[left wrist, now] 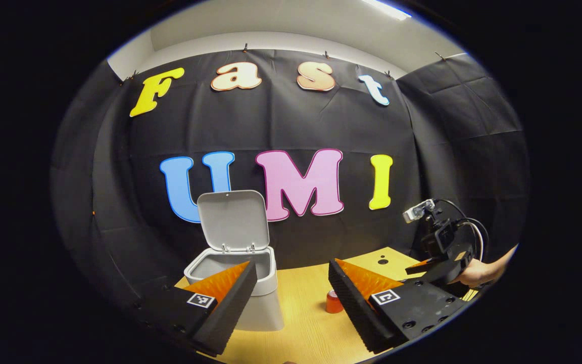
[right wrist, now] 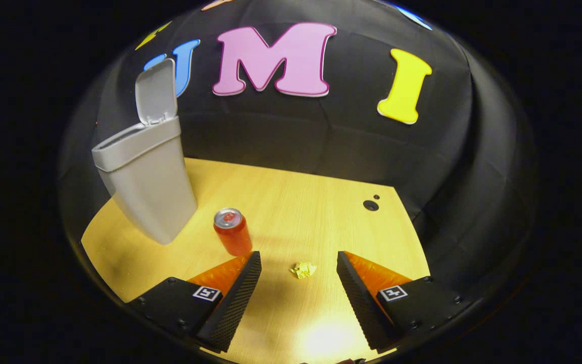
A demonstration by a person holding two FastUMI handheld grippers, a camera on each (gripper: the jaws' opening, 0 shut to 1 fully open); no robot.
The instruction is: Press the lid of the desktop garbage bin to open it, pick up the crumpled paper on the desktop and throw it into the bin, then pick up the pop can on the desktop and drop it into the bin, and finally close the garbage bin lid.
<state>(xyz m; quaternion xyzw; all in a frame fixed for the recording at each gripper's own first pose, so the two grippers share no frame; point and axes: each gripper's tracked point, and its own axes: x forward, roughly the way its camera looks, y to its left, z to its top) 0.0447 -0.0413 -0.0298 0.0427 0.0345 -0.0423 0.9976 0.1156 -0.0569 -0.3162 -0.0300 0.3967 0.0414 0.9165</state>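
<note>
While the bin is standing with its lid already up, the crumpled paper is lying on the tabletop straight ahead of the right gripper, between its wide-spread fingers, so this hand is sitting nearer. The can is standing just left. The left gripper is hovering, fingers wide, holding nothing.

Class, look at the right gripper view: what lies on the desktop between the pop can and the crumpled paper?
Nothing but bare desktop separates the pop can from the crumpled paper.
</note>
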